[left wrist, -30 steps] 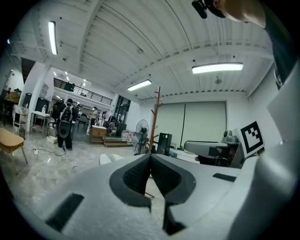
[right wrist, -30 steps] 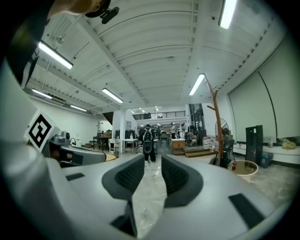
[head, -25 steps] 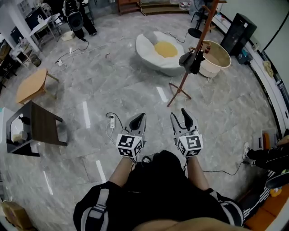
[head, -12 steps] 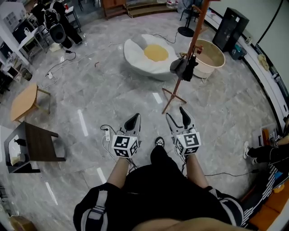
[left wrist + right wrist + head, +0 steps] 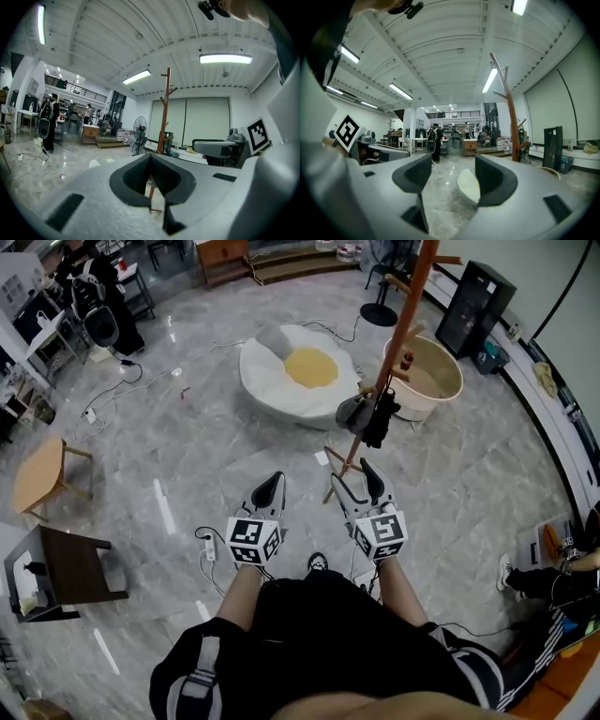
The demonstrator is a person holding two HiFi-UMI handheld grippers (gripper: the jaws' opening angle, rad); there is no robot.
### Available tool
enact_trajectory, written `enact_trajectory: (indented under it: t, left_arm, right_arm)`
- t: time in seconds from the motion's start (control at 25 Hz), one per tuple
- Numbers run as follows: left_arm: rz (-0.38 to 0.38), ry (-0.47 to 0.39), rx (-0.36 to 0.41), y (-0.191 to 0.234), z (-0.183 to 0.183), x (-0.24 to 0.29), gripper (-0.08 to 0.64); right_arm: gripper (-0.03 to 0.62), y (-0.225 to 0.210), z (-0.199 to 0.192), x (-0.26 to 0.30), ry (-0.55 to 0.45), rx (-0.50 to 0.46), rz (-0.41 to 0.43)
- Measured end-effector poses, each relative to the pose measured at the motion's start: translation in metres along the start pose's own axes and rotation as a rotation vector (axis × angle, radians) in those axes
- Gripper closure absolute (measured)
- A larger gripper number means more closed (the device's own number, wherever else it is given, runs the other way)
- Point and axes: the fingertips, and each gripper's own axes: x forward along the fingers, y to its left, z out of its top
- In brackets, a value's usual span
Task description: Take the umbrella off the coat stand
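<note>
The wooden coat stand (image 5: 398,343) rises just ahead of me, its feet on the floor by my right gripper. A dark folded umbrella (image 5: 382,416) hangs from a low peg, with a grey item (image 5: 354,412) beside it. My right gripper (image 5: 354,482) points level at the stand's foot, well below the umbrella; its jaws are opening and nothing is between them. The left gripper (image 5: 270,488) is held level to the left of the stand with its jaws together and empty. The stand's pole appears in the left gripper view (image 5: 164,112) and the right gripper view (image 5: 512,122).
A white round cushion with a yellow centre (image 5: 298,371) lies left of the stand and a beige tub (image 5: 427,381) lies behind it. A power strip and cable (image 5: 208,549) trail by my feet. A dark side table (image 5: 61,573) and wooden stool (image 5: 37,474) stand far left; a person sits far right (image 5: 562,577).
I have walked forward, so the coat stand is much nearer and both grippers now reach its foot. The right gripper's jaws have spread wider; the left's stayed together.
</note>
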Motion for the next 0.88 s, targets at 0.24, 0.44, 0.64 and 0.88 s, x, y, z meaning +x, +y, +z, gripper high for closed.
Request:
enact_trajectory:
  t: [0.24, 0.44, 0.64, 0.88]
  left_arm:
    - [0.014, 0.014, -0.017, 0.027, 0.005, 0.044, 0.561]
    - [-0.045, 0.036, 0.002, 0.05, 0.011, 0.1, 0.561]
    - [-0.201, 0.065, 0.022, 0.06, 0.022, 0.175, 0.561]
    - [-0.399, 0.115, 0.053, 0.077, 0.037, 0.242, 0.561]
  right_arm:
    - [0.295, -0.031, -0.002, 0.05, 0.001, 0.018, 0.004]
    - [0.295, -0.064, -0.007, 0.089, 0.022, 0.03, -0.051]
    - [0.295, -0.101, -0.009, 0.12, 0.051, 0.04, -0.185]
    - [0.295, -0.128, -0.015, 0.157, 0.089, 0.078, -0.358]
